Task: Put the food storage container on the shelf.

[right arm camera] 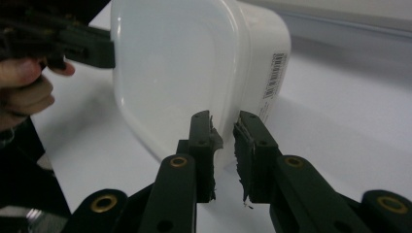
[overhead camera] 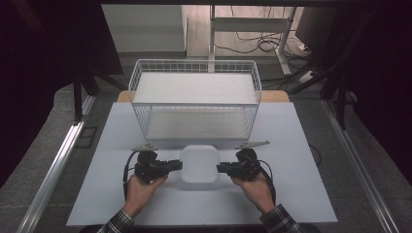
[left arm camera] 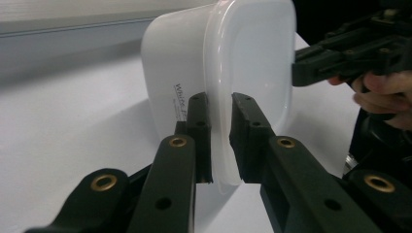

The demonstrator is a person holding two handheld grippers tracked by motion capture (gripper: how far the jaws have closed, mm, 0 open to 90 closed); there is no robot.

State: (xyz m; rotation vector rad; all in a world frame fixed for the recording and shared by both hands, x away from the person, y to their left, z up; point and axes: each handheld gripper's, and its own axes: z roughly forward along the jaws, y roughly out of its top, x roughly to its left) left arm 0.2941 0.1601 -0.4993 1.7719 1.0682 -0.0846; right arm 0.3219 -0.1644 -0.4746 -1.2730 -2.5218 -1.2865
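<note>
Left gripper: it is held in the person's left hand at the left side of the box. In the left gripper view its jaws are seen pinched on the rim of the lid, one jaw on each face of the rim.
Box: a white plastic box with a lid is placed on the table, in the middle between the two grippers and just in front of the basket. A line of small print is seen on its side wall in the left gripper view, and a barcode label in the right gripper view.
Right gripper: it is held in the person's right hand at the right side of the box. Its jaws are closed on the lid rim from the opposite side.
Basket: a white wire basket is standing at the far side of the table, behind the box.
</note>
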